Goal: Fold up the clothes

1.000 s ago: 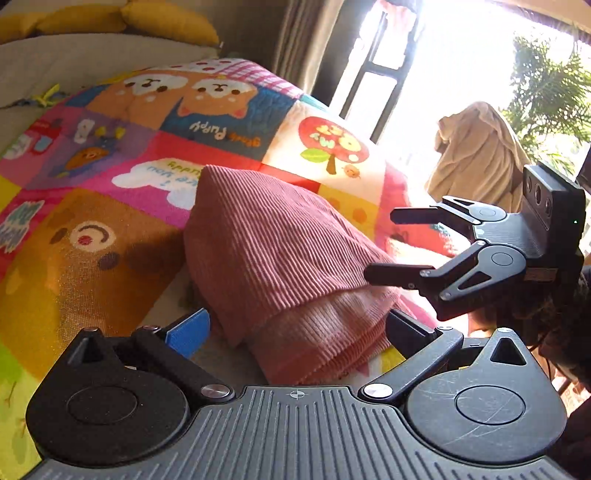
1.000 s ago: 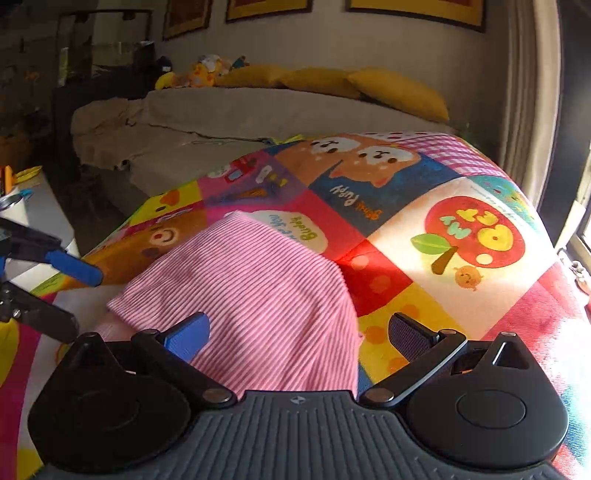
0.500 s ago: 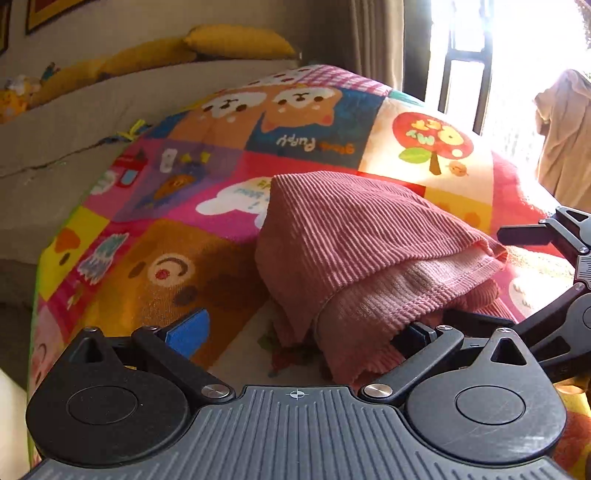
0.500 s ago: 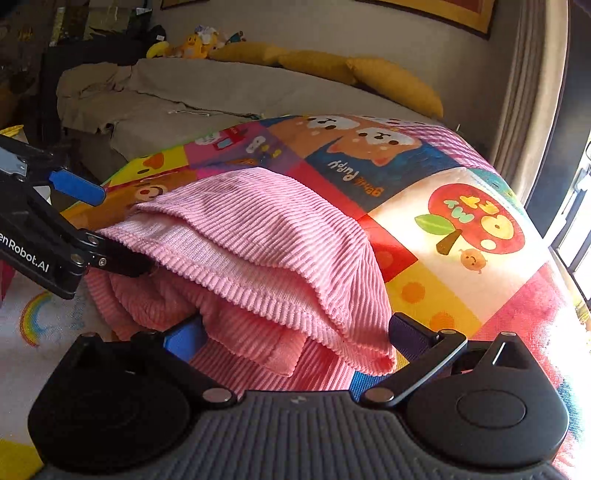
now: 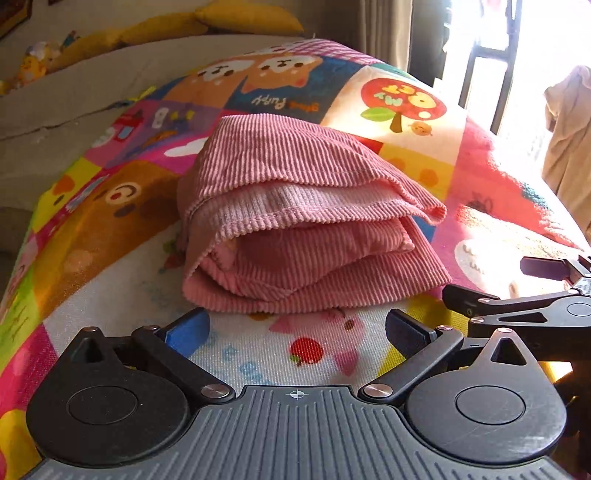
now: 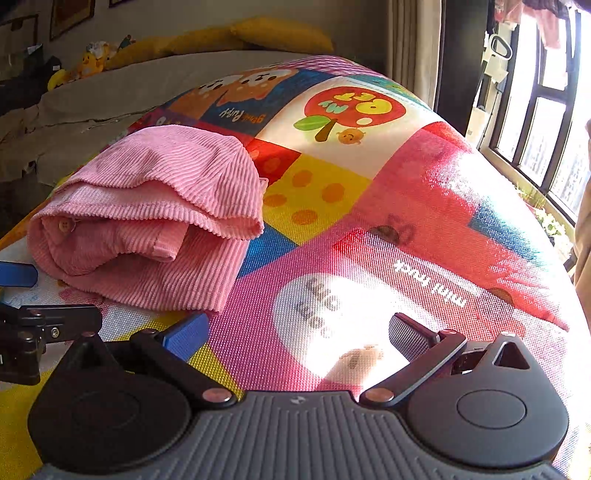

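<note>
A pink ribbed garment (image 5: 303, 221) lies folded in a thick bundle on the bright cartoon play mat (image 5: 413, 110). My left gripper (image 5: 297, 328) sits just in front of the bundle, open, with nothing between its fingers. In the right wrist view the same garment (image 6: 155, 218) rests at the left. My right gripper (image 6: 299, 330) hovers open over bare mat to the right of it. The right gripper's fingers (image 5: 480, 299) show at the right edge of the left wrist view. The left gripper's blue pad (image 6: 16, 275) shows at the left edge of the right wrist view.
The mat covers a bed with a grey sheet (image 6: 122, 88) and yellow pillows (image 6: 280, 35) at its head. A window (image 6: 546, 122) stands to the right, with a beige cloth (image 5: 569, 129) hanging near it. Soft toys (image 6: 85, 62) sit at the far left.
Both grippers let go of the pink garment and drew back toward me. The bundle now rests on the mat by itself, and the right gripper has shifted to its right.
</note>
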Demonstrator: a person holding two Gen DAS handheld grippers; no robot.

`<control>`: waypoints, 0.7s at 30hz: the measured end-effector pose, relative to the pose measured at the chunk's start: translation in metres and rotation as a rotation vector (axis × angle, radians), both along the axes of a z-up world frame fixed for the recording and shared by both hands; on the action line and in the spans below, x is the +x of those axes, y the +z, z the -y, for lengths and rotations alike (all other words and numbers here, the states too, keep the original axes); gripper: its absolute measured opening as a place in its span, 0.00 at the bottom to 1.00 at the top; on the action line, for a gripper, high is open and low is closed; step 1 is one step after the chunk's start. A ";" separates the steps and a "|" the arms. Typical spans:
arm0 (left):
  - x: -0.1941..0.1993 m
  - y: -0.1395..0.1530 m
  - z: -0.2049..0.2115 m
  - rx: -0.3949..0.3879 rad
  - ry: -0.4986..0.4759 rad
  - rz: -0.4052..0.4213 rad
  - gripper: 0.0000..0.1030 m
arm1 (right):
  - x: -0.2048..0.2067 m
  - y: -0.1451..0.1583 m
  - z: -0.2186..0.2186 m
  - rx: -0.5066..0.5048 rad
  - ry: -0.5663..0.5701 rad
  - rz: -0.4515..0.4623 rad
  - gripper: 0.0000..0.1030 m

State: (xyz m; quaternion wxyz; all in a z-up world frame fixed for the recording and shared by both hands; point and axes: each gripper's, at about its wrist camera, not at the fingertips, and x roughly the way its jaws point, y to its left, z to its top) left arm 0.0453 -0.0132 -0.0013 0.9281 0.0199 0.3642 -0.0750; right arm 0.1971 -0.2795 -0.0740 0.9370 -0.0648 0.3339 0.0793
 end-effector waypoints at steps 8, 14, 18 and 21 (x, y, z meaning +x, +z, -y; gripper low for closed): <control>-0.001 -0.004 0.005 0.036 0.064 0.041 1.00 | 0.004 -0.003 0.012 0.088 -0.006 -0.031 1.00; 0.000 -0.004 0.005 0.029 0.062 0.039 1.00 | 0.006 -0.003 0.008 0.078 -0.007 -0.028 1.00; 0.000 -0.004 0.005 0.029 0.062 0.039 1.00 | 0.008 -0.004 0.008 0.077 -0.006 -0.028 1.00; 0.001 -0.004 0.005 0.027 0.062 0.038 1.00 | 0.009 -0.004 0.009 0.079 -0.005 -0.027 1.00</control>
